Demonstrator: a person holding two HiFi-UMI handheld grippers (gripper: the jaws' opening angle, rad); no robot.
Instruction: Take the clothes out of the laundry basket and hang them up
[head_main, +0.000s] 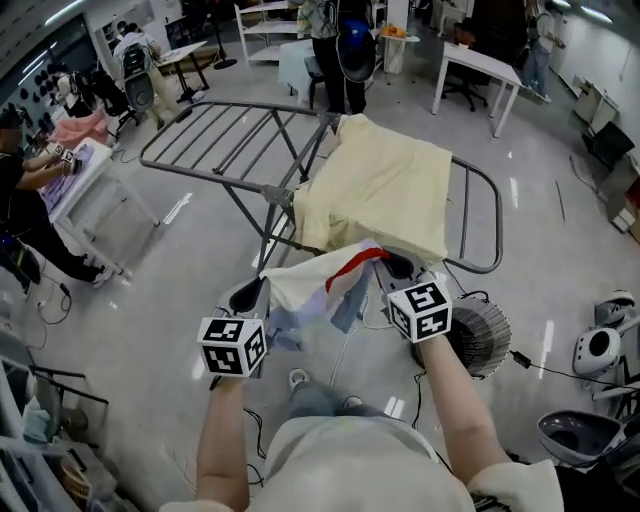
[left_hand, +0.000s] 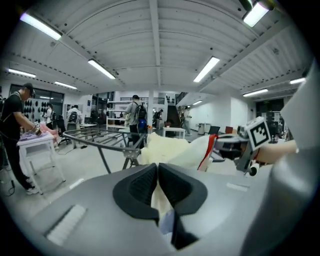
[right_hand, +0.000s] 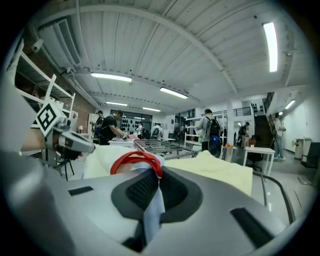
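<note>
- Now the left gripper (left_hand: 158, 186) has its jaws pressed together on a pale edge of the garment (head_main: 318, 282).
- Likewise, the right gripper (right_hand: 152, 192) pinches the garment's light-blue edge by its red trim.
- Held at two points, the garment spreads between the grippers, probably so that it can be laid flat over the rack (head_main: 276, 195).
- Farther off, a yellow cloth (head_main: 378, 188) already drapes the rack's right part. Its left part is bare, so that is the likely spot.
</note>
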